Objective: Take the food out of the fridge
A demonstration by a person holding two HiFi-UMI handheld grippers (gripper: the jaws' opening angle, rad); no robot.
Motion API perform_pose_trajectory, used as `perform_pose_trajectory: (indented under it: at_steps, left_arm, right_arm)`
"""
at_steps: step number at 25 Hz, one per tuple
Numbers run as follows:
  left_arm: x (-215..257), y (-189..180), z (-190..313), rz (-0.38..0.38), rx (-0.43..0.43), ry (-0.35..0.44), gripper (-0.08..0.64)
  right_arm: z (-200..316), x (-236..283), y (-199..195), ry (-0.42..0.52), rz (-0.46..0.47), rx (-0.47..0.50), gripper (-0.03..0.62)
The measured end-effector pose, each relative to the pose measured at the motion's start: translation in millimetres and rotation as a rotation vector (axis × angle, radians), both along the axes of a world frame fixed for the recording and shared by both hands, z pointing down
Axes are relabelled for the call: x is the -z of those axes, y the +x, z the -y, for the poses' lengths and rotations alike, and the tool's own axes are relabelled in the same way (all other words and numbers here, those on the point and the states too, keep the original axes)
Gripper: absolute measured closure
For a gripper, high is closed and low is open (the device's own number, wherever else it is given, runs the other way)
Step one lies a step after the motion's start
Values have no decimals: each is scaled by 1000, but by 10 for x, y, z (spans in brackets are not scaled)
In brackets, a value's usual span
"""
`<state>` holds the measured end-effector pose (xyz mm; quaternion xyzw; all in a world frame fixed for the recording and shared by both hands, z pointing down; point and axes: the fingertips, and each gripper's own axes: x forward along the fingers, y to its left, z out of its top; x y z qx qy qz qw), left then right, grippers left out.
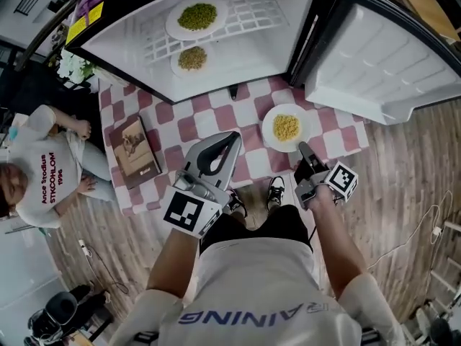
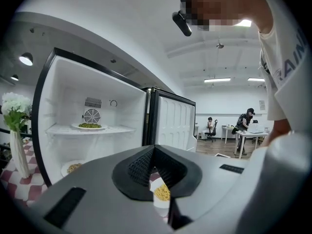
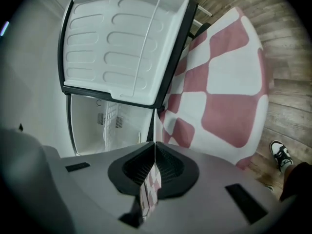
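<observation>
Yellow plate [image 1: 286, 127] is out on the counter [image 1: 189, 114] right of centre, green plate [image 1: 197, 16] and brown plate [image 1: 192, 58] wait in the fridge [image 1: 130, 45] up top, so left tongs [image 1: 232, 139] and right tongs [image 1: 303, 150], both closed and empty, probably must open and reach in.

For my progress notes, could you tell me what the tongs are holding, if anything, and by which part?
Nothing is held: the left tongs and the right tongs are both shut with nothing between them.

White T-shirt [image 1: 266, 294] lettered blue, black shorts [image 1: 261, 226], black-white sneakers [image 1: 276, 190]; grey left gripper [image 1: 235, 138] and right gripper [image 1: 302, 148].
</observation>
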<state>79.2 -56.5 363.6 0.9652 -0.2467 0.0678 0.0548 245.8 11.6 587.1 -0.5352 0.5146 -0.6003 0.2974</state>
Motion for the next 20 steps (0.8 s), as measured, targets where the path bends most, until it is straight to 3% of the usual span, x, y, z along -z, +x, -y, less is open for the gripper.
perform_pose_trajectory:
  at_steps: [6, 13, 16, 20]
  left_arm:
    - [-59, 270, -162, 1, -39, -12, 555]
    - [-57, 416, -245, 13, -55, -13, 555]
    - [-68, 448, -265, 17, -57, -19, 555]
    - [-96, 466, -286, 23, -60, -26, 555]
  right_arm:
    - [-233, -164, 304, -45, -1, -47, 565]
    - [-284, -257, 395, -78, -51, -21, 566]
    - [-311, -340, 421, -119, -115, 2, 565]
    - [-312, -375, 427, -146, -266, 76, 540]
